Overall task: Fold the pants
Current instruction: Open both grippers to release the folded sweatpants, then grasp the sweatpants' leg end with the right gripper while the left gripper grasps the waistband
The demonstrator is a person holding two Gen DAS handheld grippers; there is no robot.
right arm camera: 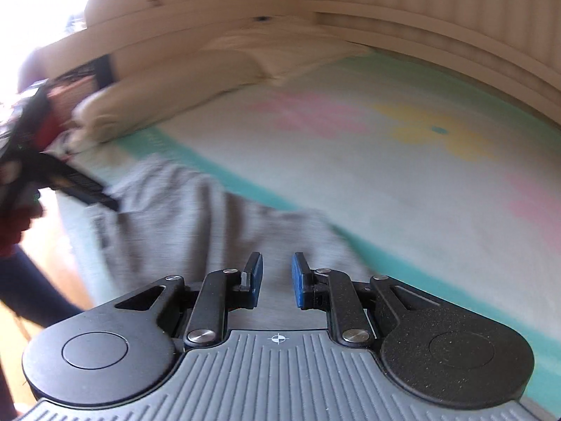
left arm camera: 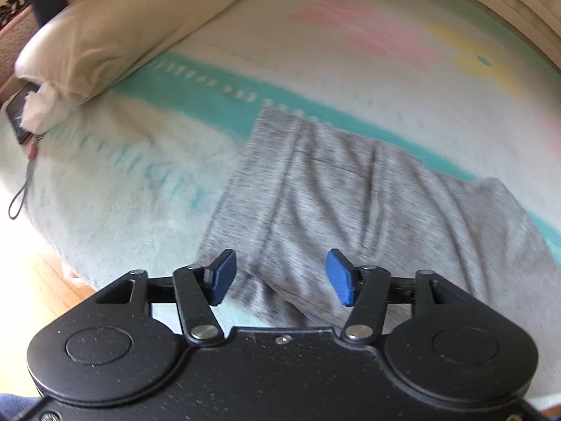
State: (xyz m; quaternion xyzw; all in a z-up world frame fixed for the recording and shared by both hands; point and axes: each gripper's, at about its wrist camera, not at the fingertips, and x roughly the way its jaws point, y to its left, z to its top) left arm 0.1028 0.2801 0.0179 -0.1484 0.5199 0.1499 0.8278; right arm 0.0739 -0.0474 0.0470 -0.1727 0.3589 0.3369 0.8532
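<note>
Grey pants [left arm camera: 350, 203] lie folded and wrinkled on a bed, over a pastel blanket [left arm camera: 315, 70] with teal stripes. My left gripper [left arm camera: 282, 277] hovers over the near edge of the pants. Its blue pads [left arm camera: 222, 277] stand wide apart and open, with nothing between them. In the right wrist view the same pants [right arm camera: 196, 224] stretch to the left, blurred. My right gripper [right arm camera: 277, 279] is above their near right part. A narrow gap shows between its pads, and no cloth is pinched there. The left gripper [right arm camera: 80, 186] appears at the far left over the pants.
A beige pillow [left arm camera: 105, 42] lies at the head of the bed, with a dark phone [left arm camera: 17, 119] and its strap beside it. Wooden floor [left arm camera: 35, 298] shows at the left past the bed's edge. A red sleeve [right arm camera: 14, 231] is at the left. Beige panelling [right arm camera: 455, 17] borders the far side.
</note>
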